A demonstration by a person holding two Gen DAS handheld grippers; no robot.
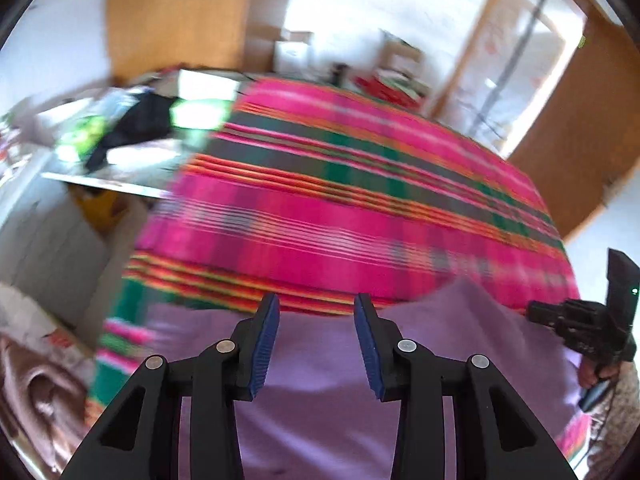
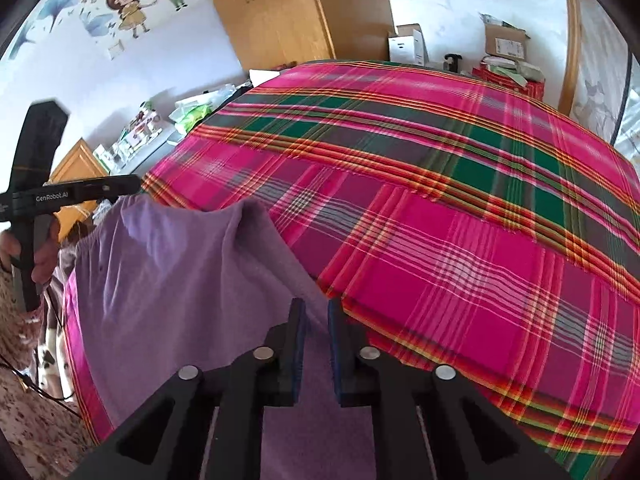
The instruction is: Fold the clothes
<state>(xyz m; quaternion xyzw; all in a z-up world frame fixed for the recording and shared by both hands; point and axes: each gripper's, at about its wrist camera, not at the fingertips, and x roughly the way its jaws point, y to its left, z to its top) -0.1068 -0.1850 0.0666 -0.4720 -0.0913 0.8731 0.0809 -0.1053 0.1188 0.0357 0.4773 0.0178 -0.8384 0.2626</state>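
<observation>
A soft lilac fabric garment (image 2: 168,280) lies rumpled at the lower left of a pink, green and orange plaid bedspread (image 2: 460,200). The left gripper (image 1: 316,344) hovers above it, jaws apart and empty; the right gripper (image 2: 316,344) stands narrowly parted over a fold, pads not pressing.

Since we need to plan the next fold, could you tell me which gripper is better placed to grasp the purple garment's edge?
Right, probably: the right gripper straddles the purple garment right at its edge, while the left gripper hangs open over its middle.
</observation>
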